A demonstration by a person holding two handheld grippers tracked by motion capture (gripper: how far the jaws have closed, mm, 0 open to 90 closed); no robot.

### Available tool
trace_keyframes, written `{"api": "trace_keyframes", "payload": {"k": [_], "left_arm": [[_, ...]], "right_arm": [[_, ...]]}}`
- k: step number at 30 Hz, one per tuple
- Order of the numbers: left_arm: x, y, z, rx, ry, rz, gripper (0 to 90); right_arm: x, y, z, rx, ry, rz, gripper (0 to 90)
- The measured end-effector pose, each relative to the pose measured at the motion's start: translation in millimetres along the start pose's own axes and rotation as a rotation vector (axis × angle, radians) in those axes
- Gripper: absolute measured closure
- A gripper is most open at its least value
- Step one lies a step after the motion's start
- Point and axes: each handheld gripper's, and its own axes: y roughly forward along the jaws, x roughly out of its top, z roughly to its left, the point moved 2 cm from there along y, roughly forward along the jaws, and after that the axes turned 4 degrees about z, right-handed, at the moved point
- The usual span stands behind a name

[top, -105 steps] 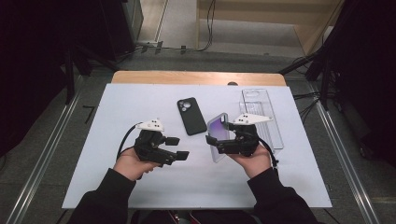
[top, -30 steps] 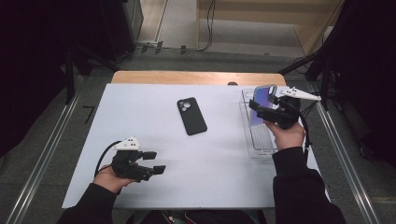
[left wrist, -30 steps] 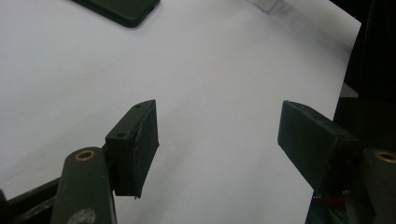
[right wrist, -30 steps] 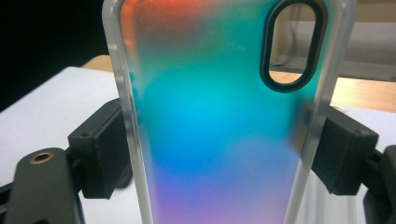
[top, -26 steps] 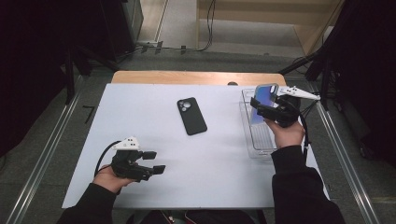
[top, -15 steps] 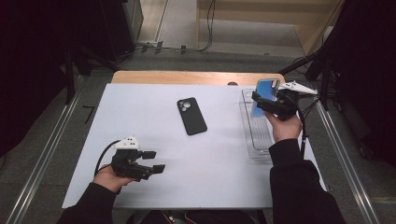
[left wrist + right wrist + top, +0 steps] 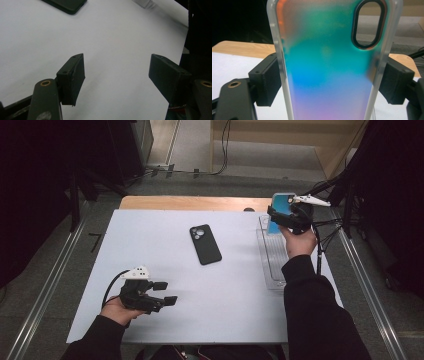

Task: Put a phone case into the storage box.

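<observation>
phone [image 7: 205,244] mid-table [image 7: 150,245] — tray [image 7: 270,265] right | case [image 7: 280,207] above tray

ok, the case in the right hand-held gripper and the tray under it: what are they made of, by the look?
Phone case: looks like plastic with a frosted clear rim and an iridescent back shading orange, teal, blue and pink; light passes through its edges. Flexible or rigid, I can't tell. The right hand-held gripper clamps its sides. Tray: probably clear hard plastic, glossy; the table shows through its walls.

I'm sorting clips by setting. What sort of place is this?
Probably a lab recording station: a white table on a railed platform, cables on the floor, dark surroundings, and handheld grippers working with a phone case.
</observation>
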Motion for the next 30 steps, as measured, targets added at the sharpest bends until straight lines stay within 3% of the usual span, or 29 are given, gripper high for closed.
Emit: {"api": "trace_keyframes", "payload": {"k": [6,15,30], "left_arm": [[3.0,2.6,0.0,-0.007,-0.002,-0.004,29.6],[1.8,1.5,0.7,-0.011,-0.003,-0.003,29.6],[1.8,0.7,2.1,-0.012,-0.007,-0.007,29.6]], "right_arm": [[3.4,19.0,-5.4,-0.023,0.041,0.004,15.2],[2.8,43.9,-12.9,-0.066,0.051,-0.016,15.2],[-15.3,73.0,-13.9,-0.091,0.042,0.066,14.9]]}}
